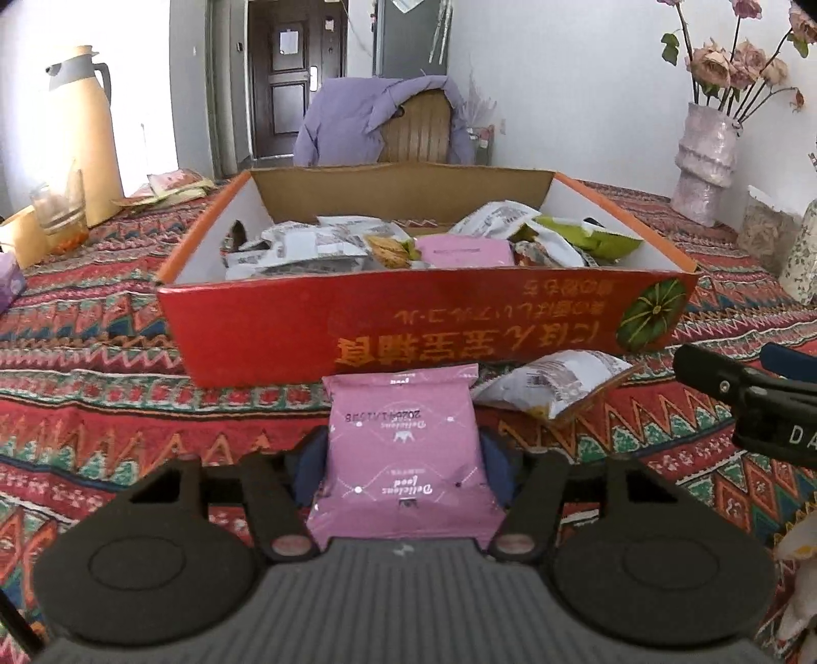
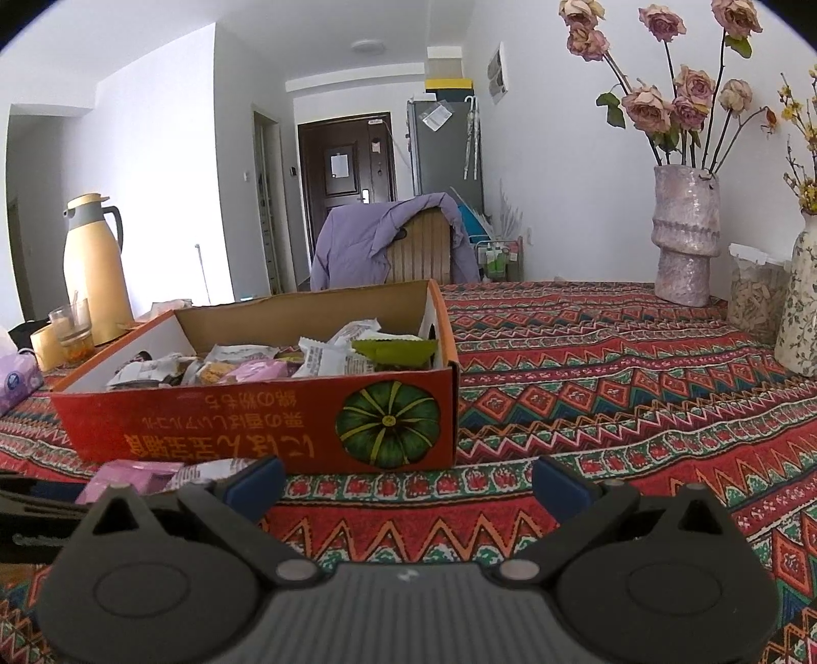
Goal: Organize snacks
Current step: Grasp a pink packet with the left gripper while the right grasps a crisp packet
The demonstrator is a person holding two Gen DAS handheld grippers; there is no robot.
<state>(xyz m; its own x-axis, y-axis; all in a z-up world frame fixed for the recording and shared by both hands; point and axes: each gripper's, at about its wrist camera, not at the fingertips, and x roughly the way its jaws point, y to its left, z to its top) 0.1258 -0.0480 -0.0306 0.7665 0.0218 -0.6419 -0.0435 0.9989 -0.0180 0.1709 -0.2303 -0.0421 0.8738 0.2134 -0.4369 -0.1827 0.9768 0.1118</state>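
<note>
Left gripper [image 1: 406, 459]: jaws closed onto pink snack packet [image 1: 403, 454], pads pressing both sides. Right gripper [image 2: 408, 485]: jaws wide apart, nothing between them.

White walls [image 2: 561, 168] & ceiling w/ a round light [image 2: 368, 47]. Dark brown door [image 2: 344, 158] stood at the far end, grey fridge [image 2: 444, 148] beside it. Wooden chair [image 2: 418, 250] w/ a lilac jacket [image 2: 357, 240] sat behind the table's patterned red cloth [image 2: 587, 368].
</note>
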